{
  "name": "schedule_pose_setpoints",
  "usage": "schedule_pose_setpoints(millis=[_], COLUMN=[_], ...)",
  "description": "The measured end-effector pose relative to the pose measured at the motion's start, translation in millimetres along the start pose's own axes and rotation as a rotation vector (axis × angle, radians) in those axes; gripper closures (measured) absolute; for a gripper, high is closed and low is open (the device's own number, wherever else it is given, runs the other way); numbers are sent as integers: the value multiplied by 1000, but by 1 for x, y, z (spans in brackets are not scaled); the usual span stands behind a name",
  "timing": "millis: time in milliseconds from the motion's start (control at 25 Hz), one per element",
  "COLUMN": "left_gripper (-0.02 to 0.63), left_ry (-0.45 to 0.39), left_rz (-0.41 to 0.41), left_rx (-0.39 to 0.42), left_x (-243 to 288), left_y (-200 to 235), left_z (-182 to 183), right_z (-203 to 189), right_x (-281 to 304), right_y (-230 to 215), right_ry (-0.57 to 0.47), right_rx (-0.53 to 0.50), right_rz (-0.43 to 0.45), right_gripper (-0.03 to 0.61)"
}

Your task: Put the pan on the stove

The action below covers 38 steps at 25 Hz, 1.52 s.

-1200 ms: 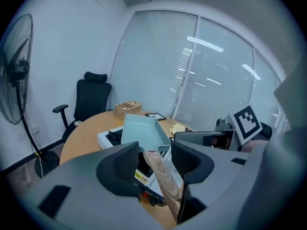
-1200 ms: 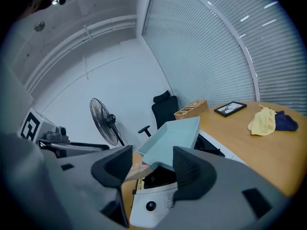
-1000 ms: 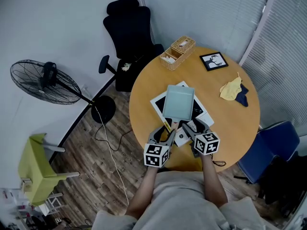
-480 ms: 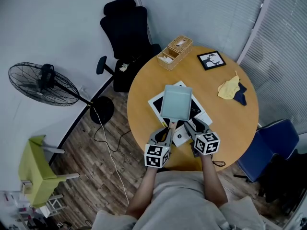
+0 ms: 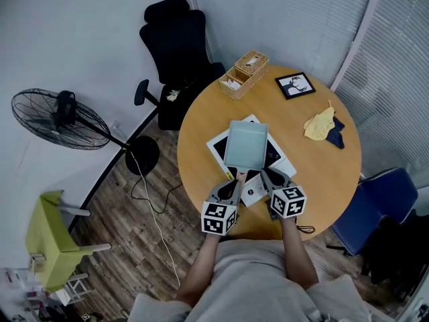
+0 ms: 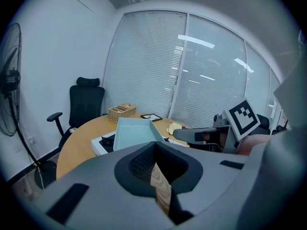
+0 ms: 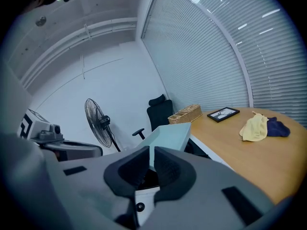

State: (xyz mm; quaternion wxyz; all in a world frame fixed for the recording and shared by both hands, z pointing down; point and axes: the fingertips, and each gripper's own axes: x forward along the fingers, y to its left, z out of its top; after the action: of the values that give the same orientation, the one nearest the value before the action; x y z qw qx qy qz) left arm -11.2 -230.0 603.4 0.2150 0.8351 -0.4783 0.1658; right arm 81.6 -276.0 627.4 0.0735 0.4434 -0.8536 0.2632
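Observation:
A pale blue-green square pan (image 5: pixel 247 144) sits on the white and black stove (image 5: pixel 218 146) in the middle of the round table. Its wooden handle (image 6: pixel 160 186) points toward me. My left gripper (image 5: pixel 234 182) has just closed, and its pads are shut on that handle. My right gripper (image 5: pixel 266 176) is at the pan's near right corner. Its jaws have also just been closing. In the right gripper view only a thin slit is left between the pads (image 7: pixel 163 166), and the pan's pale edge (image 7: pixel 170 134) fills it.
A wicker basket (image 5: pixel 244 72), a framed picture (image 5: pixel 295 84) and a yellow cloth on a dark one (image 5: pixel 320 124) lie on the table's far side. A black office chair (image 5: pixel 174 45), a floor fan (image 5: pixel 57 116) and a blue chair (image 5: pixel 385 200) stand around the table.
Both grippers' jaws went from spread wide to closed, the left onto the wooden handle and the right at the pan's near corner. The pan stays on the stove.

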Motion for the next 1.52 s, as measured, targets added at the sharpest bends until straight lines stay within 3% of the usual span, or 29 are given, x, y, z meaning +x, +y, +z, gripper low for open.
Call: schedule_pose_setpoints(millis=[1520], left_gripper=[584], left_ry=[4], left_rz=[-13], left_rx=[-28], left_x=[-1], left_y=[4], left_z=[-7], right_z=[-1], right_x=[-1], right_y=[0], right_ry=[24], right_rx=[-47], right_rz=[-33], right_gripper=[552])
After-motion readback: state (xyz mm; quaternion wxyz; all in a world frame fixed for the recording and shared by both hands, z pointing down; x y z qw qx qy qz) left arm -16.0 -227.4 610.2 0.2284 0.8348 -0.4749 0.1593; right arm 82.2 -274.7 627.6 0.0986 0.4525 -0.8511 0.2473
